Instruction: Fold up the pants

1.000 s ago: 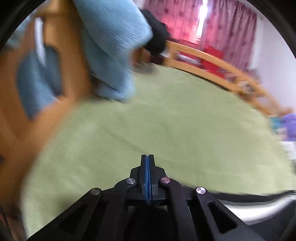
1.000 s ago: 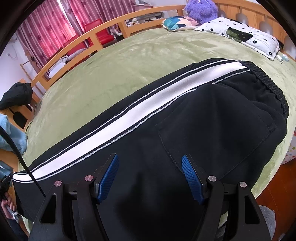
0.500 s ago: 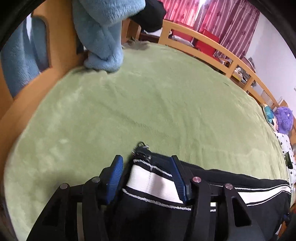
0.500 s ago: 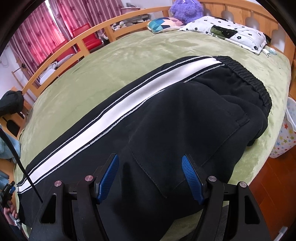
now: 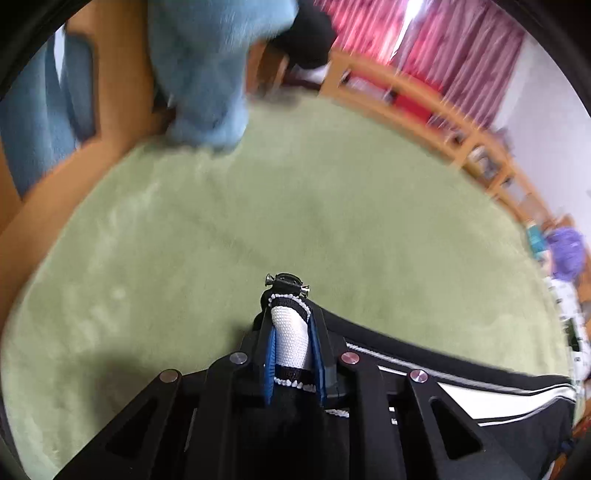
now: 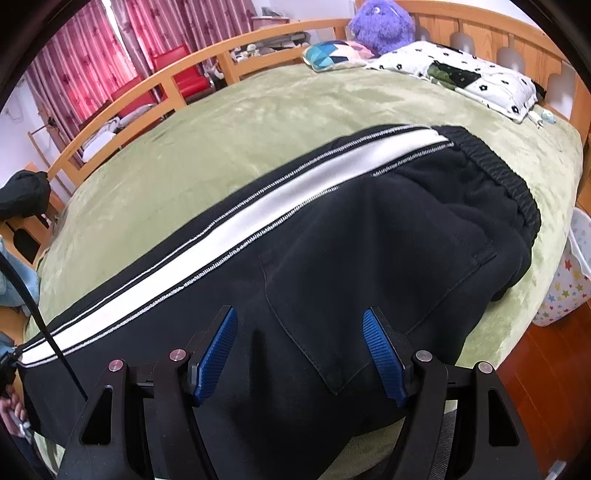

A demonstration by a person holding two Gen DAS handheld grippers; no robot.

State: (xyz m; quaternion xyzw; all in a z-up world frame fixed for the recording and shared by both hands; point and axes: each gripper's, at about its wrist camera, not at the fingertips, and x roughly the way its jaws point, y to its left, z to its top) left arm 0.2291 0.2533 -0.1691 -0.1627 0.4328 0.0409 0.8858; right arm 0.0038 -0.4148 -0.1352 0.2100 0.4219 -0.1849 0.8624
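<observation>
Left wrist view: left gripper [image 5: 293,334], jaws just drawn in, pinches the white-striped leg hem of the black pants [image 5: 461,391]; a small zipper pull [image 5: 286,286] sticks out past the tips. Green bedspread [image 5: 258,221] all round.

Right wrist view: right gripper [image 6: 299,354] hangs spread wide over the pants [image 6: 332,258], gripping nothing. Pants lie flat across the bedspread [image 6: 258,125], waistband toward the flowered pillow [image 6: 461,70].

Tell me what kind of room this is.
Most likely a bedroom: a wide bed under a green blanket with a wooden bed rail, a flowered pillow and a purple plush toy at its head.
</observation>
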